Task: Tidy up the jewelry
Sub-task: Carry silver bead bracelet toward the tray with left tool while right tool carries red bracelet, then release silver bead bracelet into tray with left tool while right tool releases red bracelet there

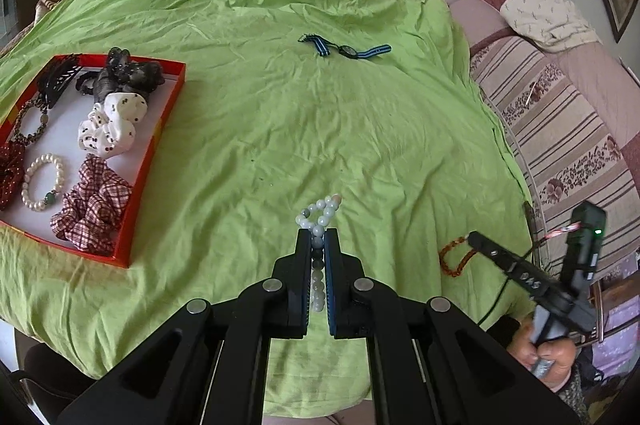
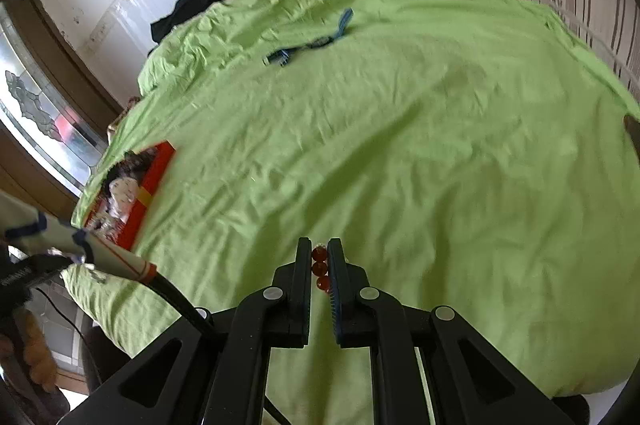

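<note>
Fingers (image 1: 304,249) of the left gripper (image 1: 318,237) are clenched on a pale jade bead bracelet (image 1: 320,215): part of the strand runs between the pads, and the remaining loop protrudes past the fingertips above the green bedsheet (image 1: 280,125). Fingers (image 2: 338,265) of the right gripper (image 2: 319,245) are clenched on an orange-red bead bracelet (image 2: 320,269); three beads show between the pads. In the left wrist view, the same bracelet (image 1: 454,257) hangs as a loop at the tip of the right gripper (image 1: 478,239), near the right edge of the bed, with a hand (image 1: 540,357) gripping the handle below.

A red box (image 1: 152,161) lies at the left on the bedsheet, well apart from both bracelets. It contains:
- a pearl bracelet (image 1: 42,181);
- a plaid scrunchie (image 1: 94,203);
- a white patterned scrunchie (image 1: 112,125);
- a dark scrunchie (image 1: 128,73);
- a black hair claw (image 1: 60,79).

A watch with blue striped strap (image 1: 346,49) lies flat farther up the bed, apart from everything else.

Writing on the right gripper body is present but too blurred to read. No other legible labels are visible.
</note>
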